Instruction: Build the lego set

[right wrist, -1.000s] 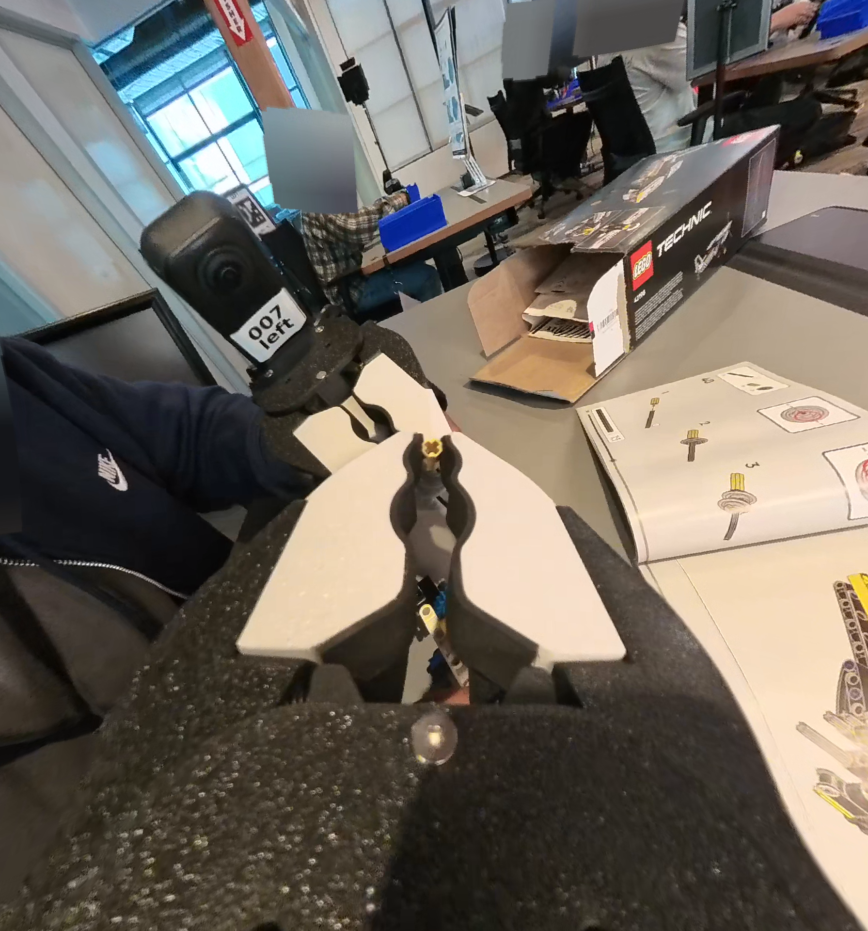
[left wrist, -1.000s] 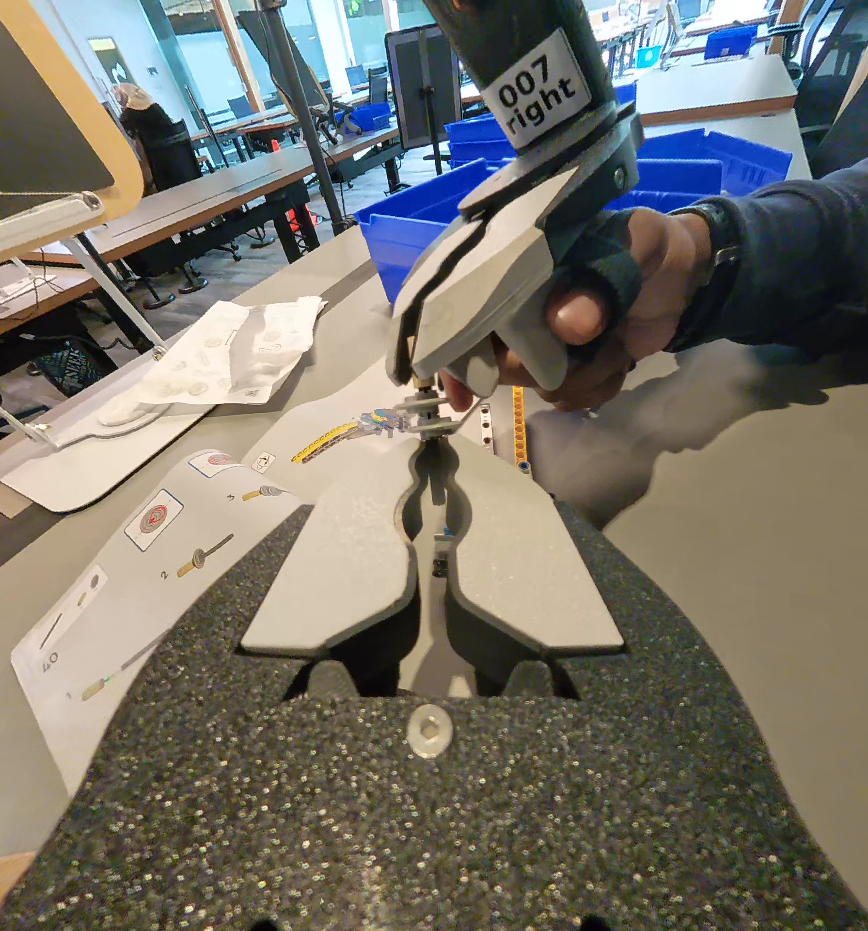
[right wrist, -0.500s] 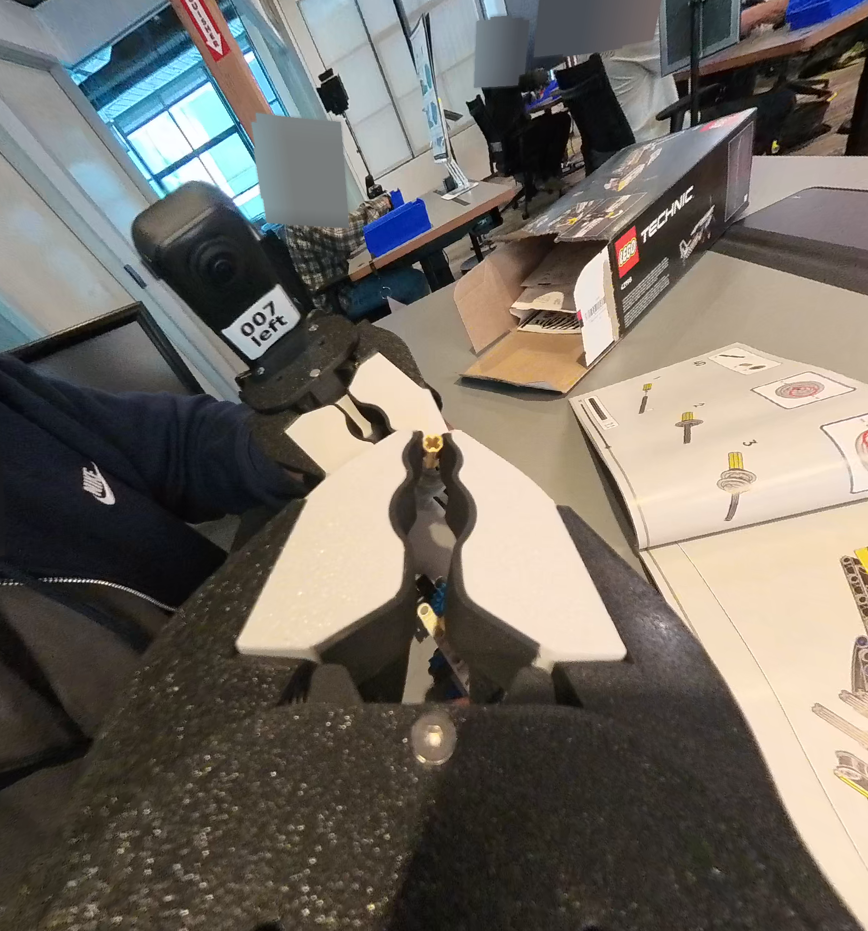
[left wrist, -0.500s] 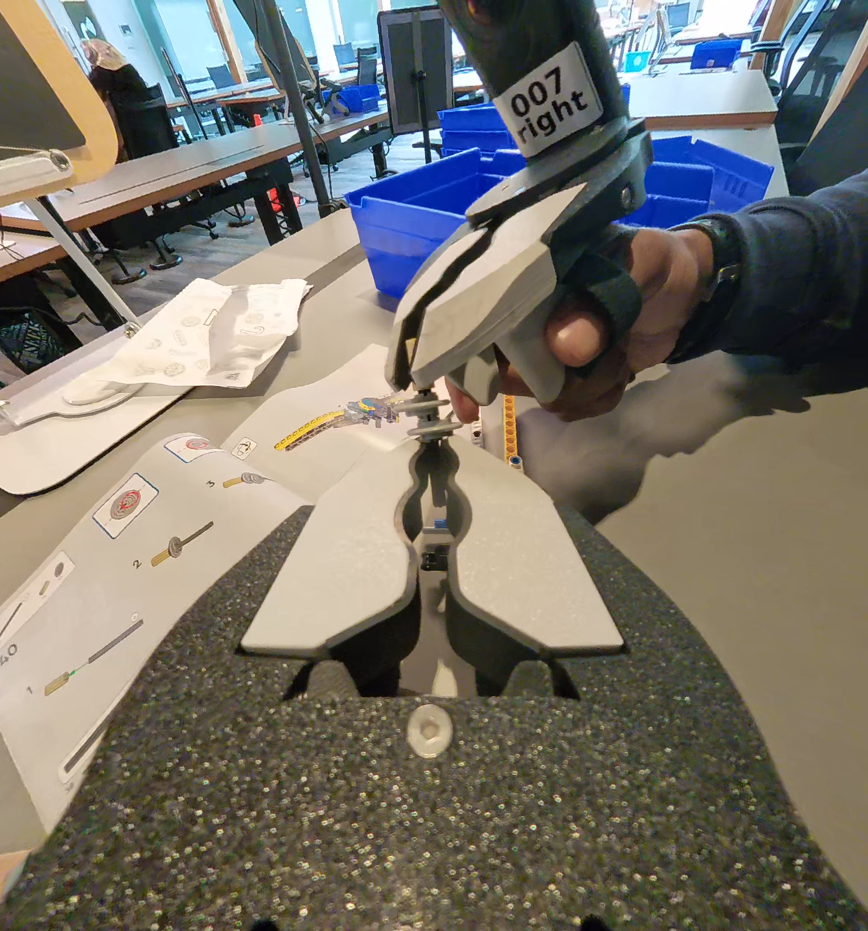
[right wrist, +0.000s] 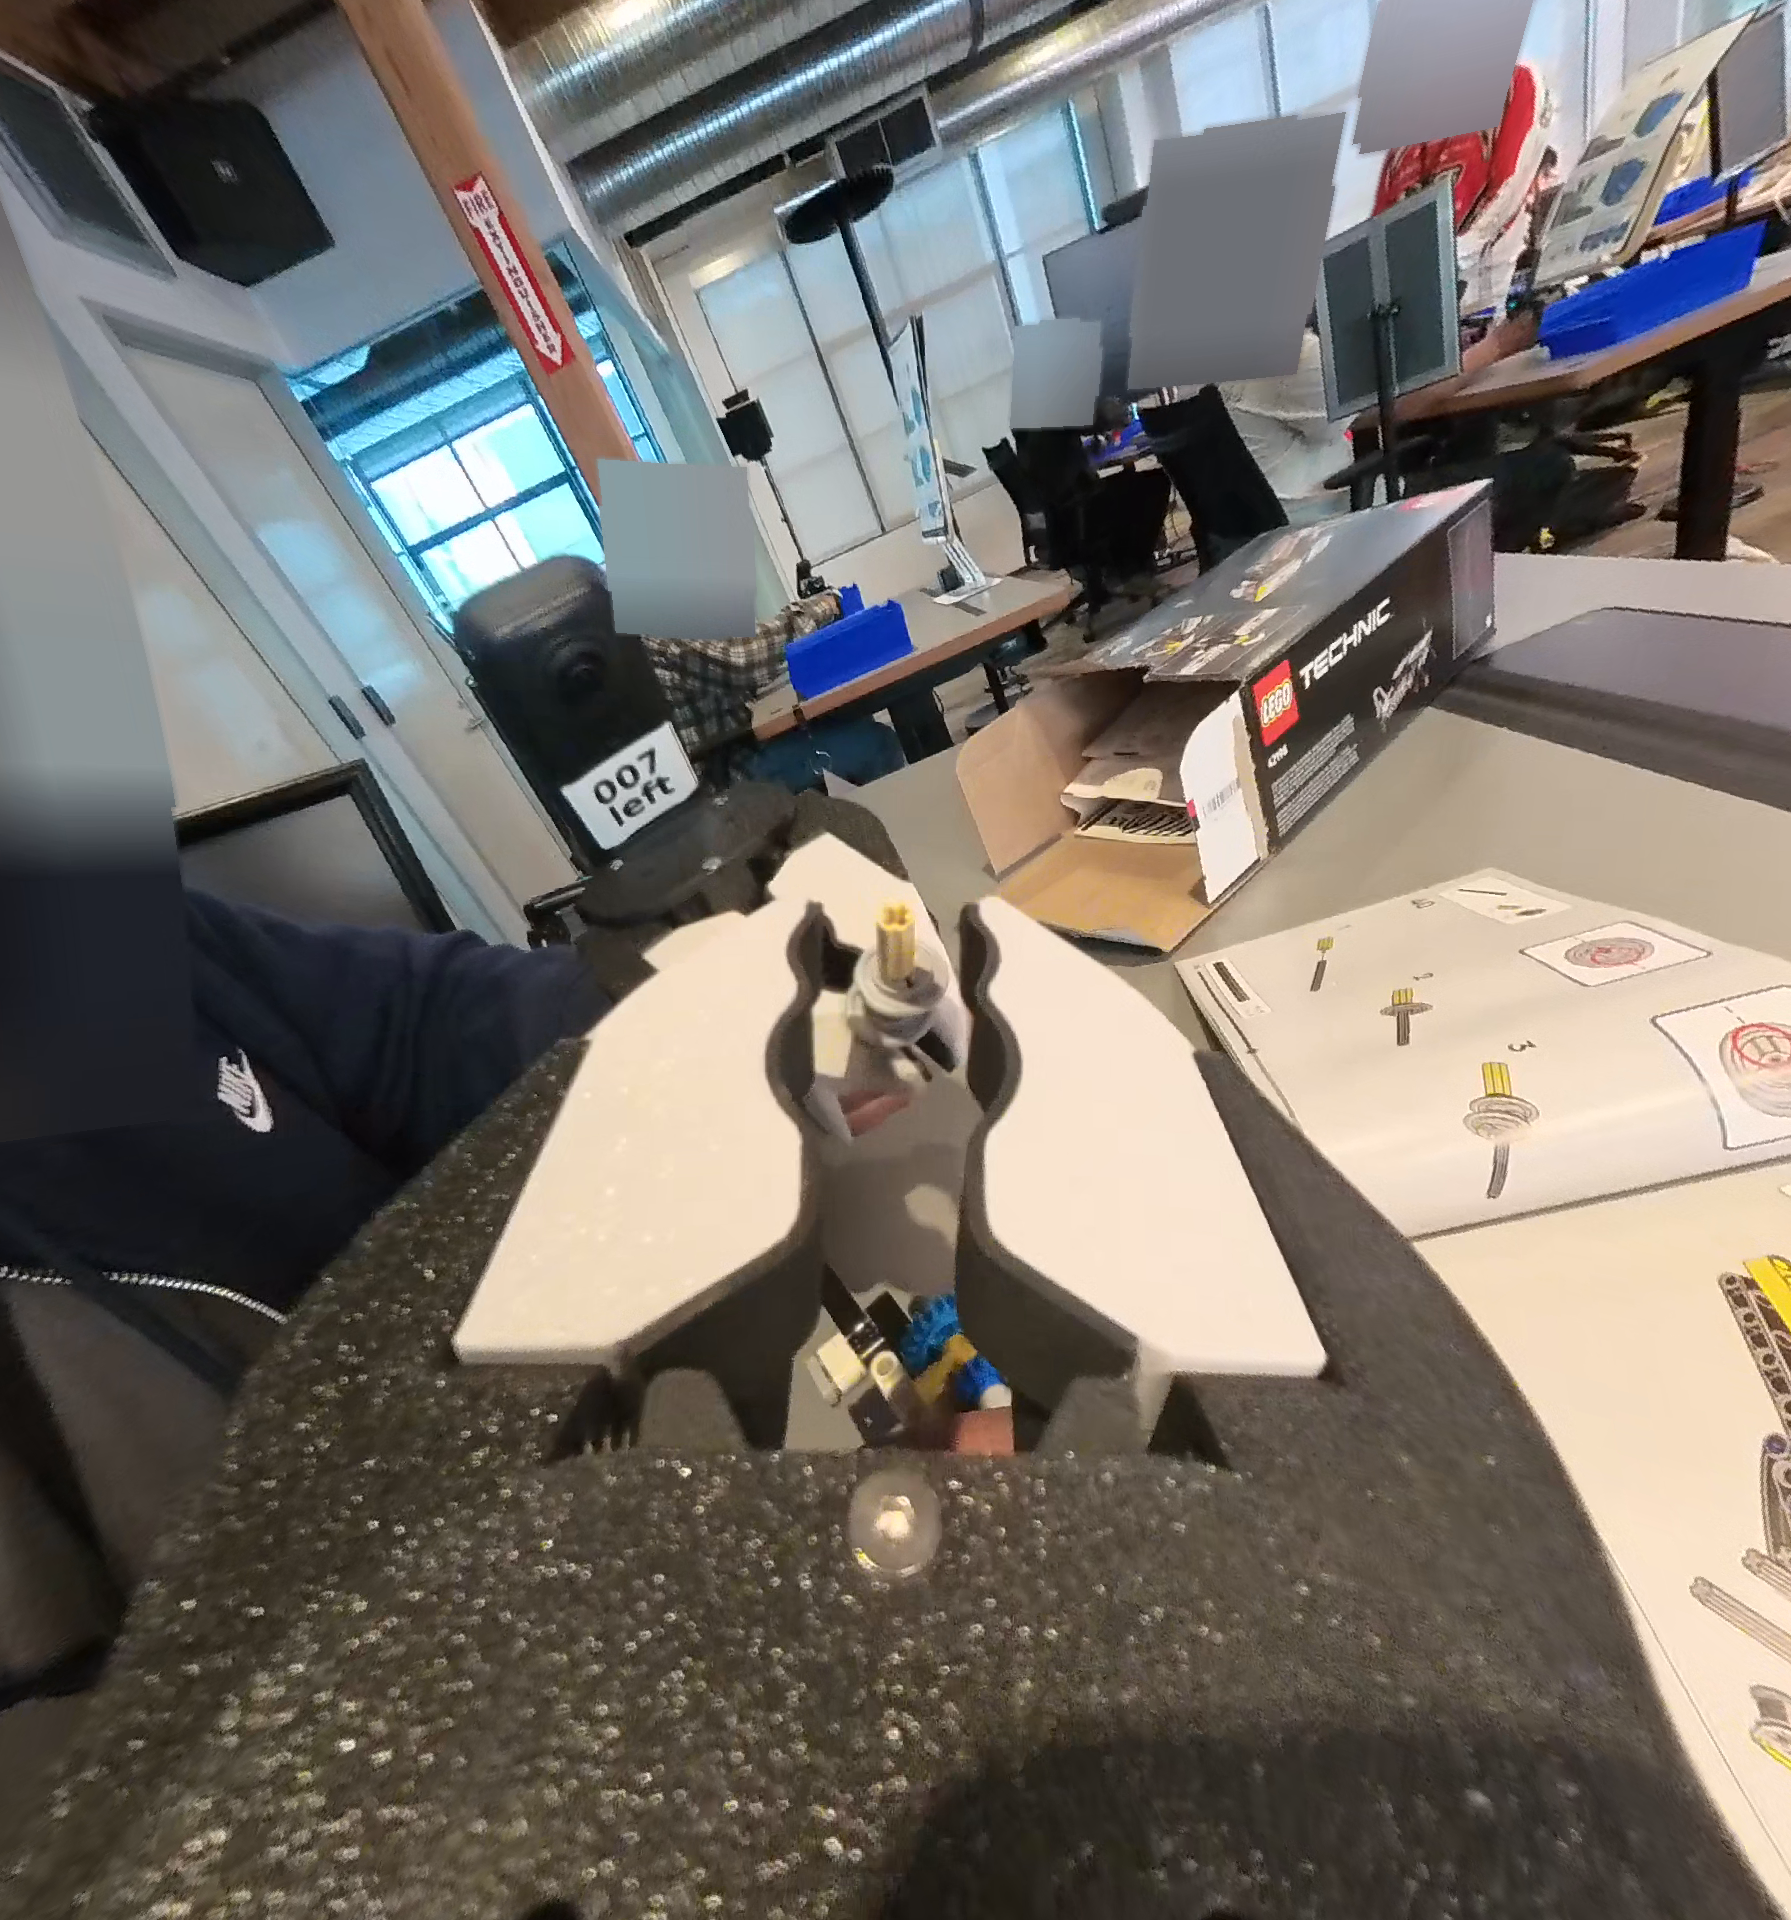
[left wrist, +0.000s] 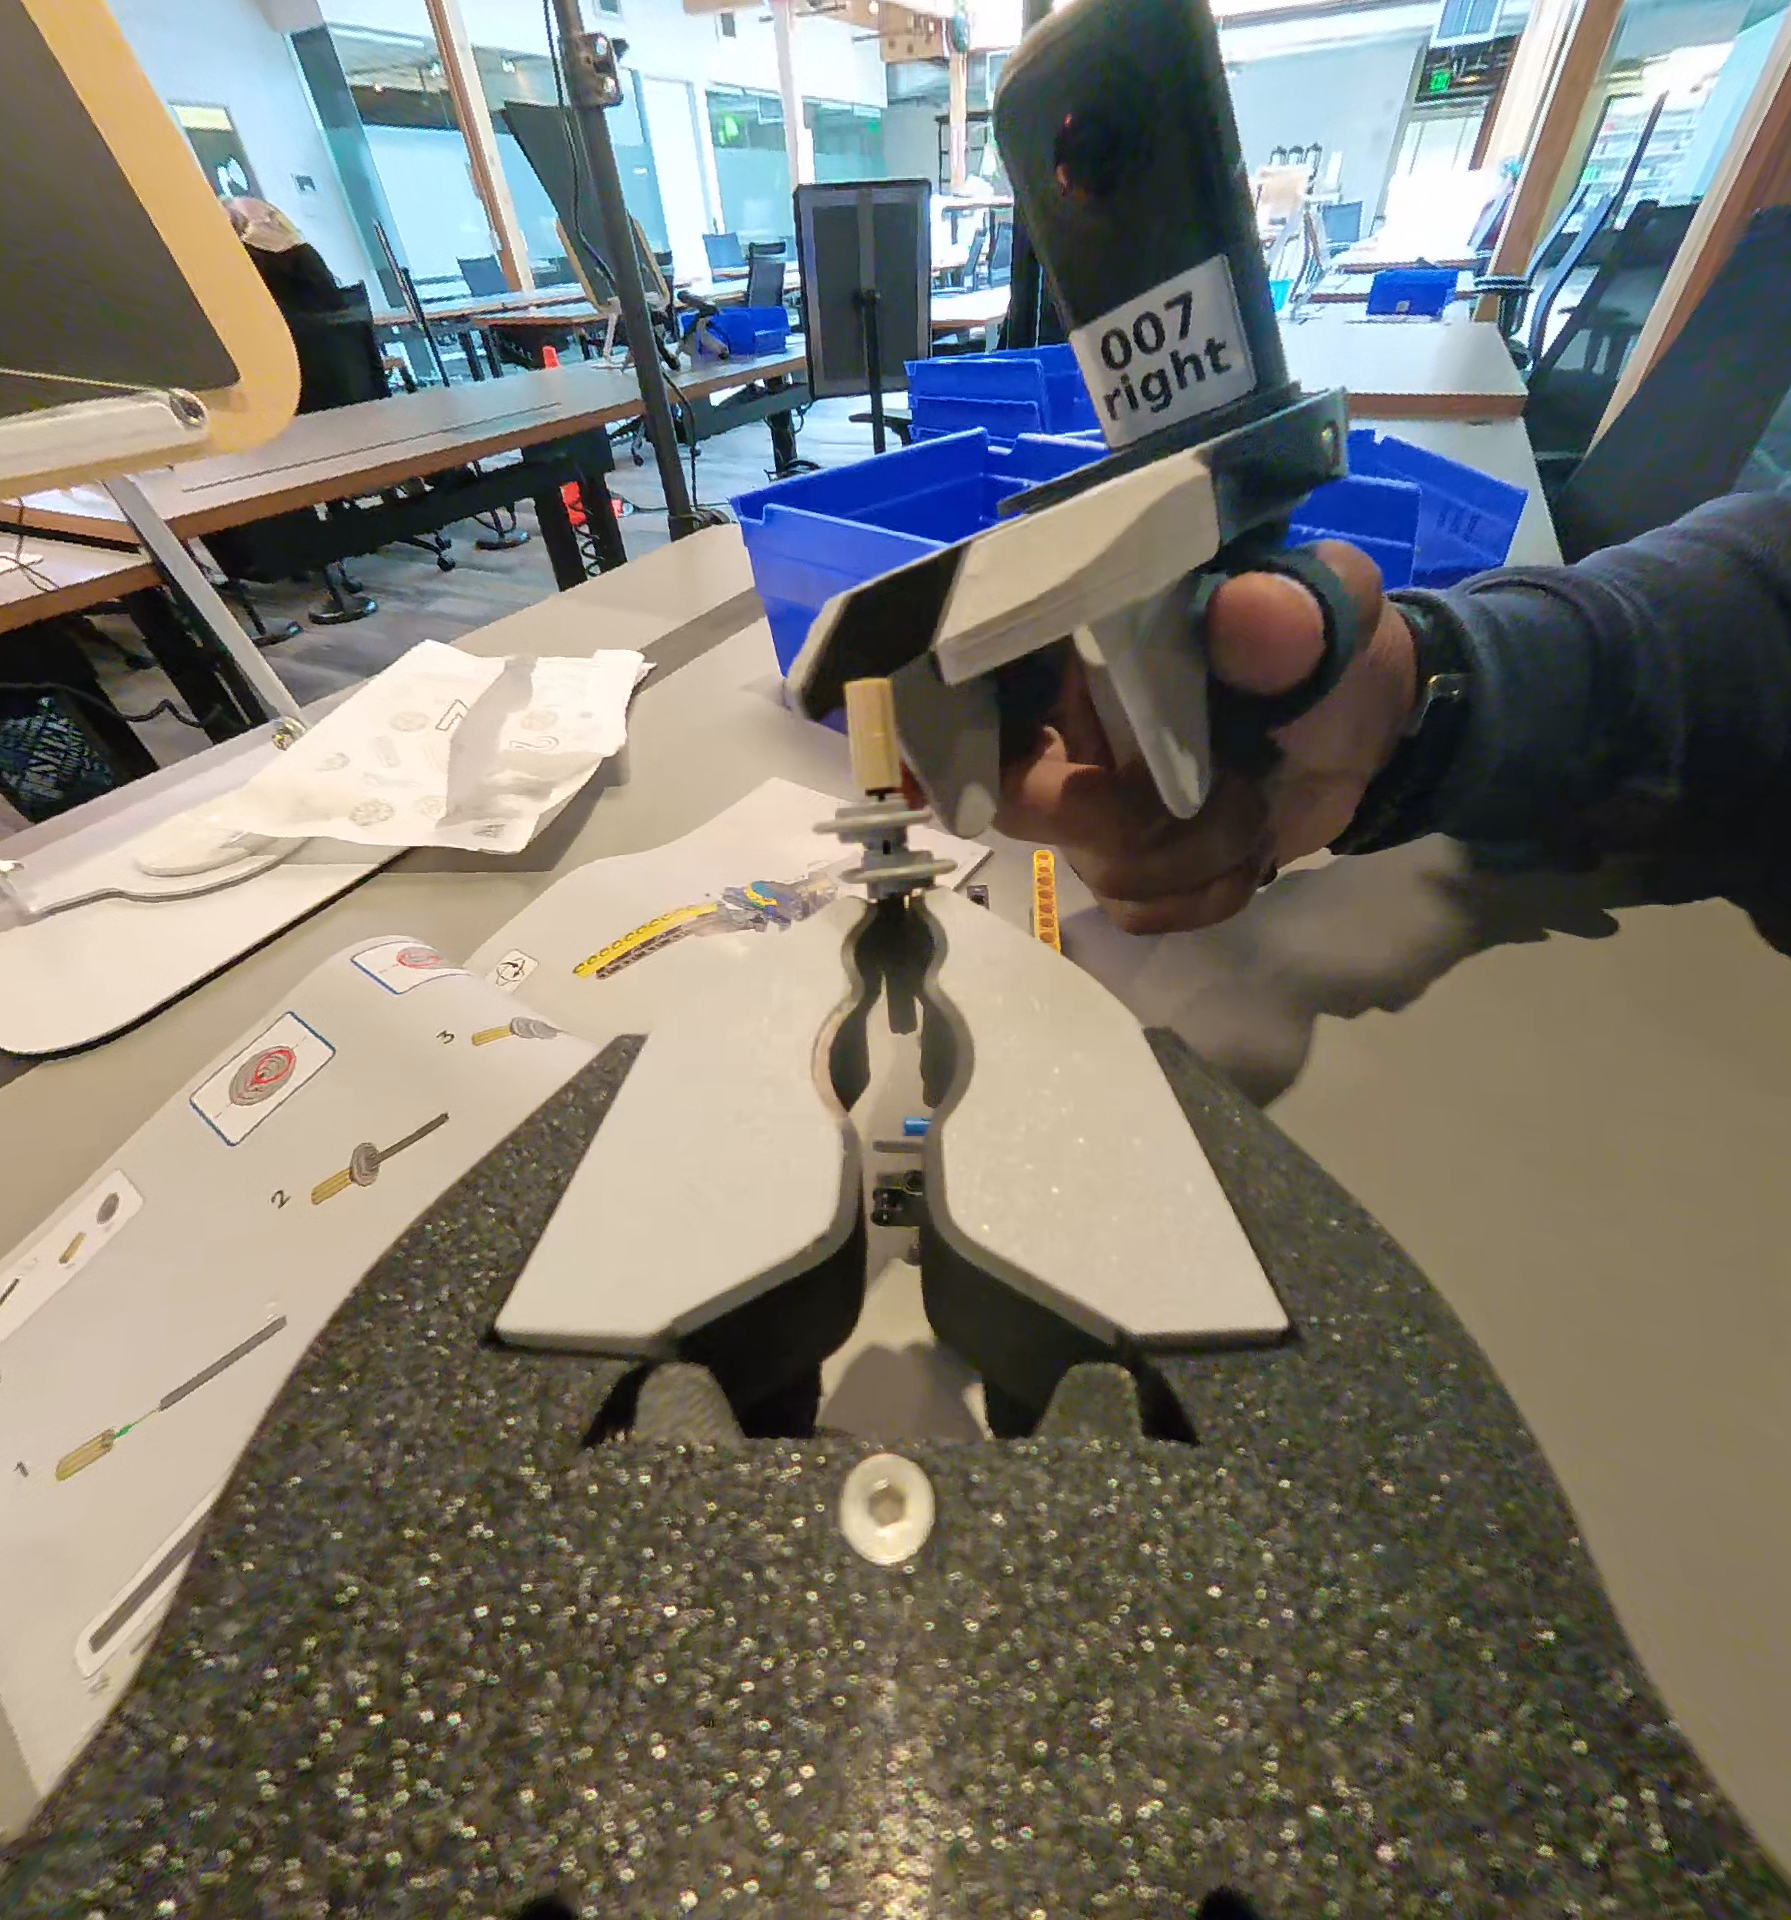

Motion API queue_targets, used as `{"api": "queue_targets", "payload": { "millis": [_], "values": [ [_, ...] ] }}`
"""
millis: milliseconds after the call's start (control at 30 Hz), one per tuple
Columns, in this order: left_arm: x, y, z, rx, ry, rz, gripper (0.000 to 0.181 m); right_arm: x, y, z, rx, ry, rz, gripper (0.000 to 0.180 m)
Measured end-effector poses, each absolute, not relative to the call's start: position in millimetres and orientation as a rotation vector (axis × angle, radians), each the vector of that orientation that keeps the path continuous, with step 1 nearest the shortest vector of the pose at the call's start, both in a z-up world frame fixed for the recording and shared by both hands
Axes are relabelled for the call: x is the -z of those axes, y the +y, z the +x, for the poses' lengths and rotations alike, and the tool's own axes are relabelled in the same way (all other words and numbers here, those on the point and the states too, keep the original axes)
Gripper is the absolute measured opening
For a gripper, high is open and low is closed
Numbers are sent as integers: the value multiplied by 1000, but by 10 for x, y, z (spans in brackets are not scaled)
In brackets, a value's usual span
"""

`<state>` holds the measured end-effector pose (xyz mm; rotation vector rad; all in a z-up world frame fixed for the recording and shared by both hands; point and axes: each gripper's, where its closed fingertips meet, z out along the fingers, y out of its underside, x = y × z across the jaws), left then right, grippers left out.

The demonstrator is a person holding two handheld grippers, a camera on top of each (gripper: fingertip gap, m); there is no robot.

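My left gripper [left wrist: 893,920] is shut on the lower end of a thin dark axle [left wrist: 896,997] and holds it upright above the table. On the axle sit two grey discs [left wrist: 875,828] and a tan sleeve [left wrist: 870,736] at the top. My right gripper [left wrist: 886,717], held by a hand, hangs over the top, with the tan sleeve beside its fingertips. In the right wrist view that gripper [right wrist: 891,920] is open, and the tan sleeve [right wrist: 896,940] and grey discs [right wrist: 896,1000] stand free between its fingers.
An open instruction booklet [left wrist: 247,1143] lies on the grey table and also shows in the right wrist view [right wrist: 1493,1049]. Blue bins [left wrist: 870,540] stand behind. A white bag [left wrist: 455,748], a yellow beam [left wrist: 1045,899], an open set box [right wrist: 1286,717] and loose small parts [right wrist: 922,1351] lie around. My two grippers' fingertips are within a few centimetres of each other.
My right gripper was shut on the tan sleeve's tip and has opened and let it go. The grey discs and sleeve now show clearly on the axle. My left gripper still holds the axle.
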<state>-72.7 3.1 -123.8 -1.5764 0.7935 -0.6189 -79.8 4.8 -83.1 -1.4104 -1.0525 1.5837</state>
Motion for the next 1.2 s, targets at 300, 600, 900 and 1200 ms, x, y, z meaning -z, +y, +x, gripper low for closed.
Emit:
{"api": "queue_targets", "payload": {
  "millis": [300,600,900,1200],
  "values": [
    [1270,31,-715,604,808,-1591,4,880,49,-804,-1586,-1052,-1412,7],
    [1328,46,-725,598,800,-1637,3,977,71,-821,-1552,-1059,-1458,8],
    [1371,44,-724,588,816,-1666,3,1037,61,-836,-1554,-1067,-1492,8],
    [1403,33,-708,578,845,-1678,3,1088,30,-847,-1544,-1092,-1504,9]
  ]
}}
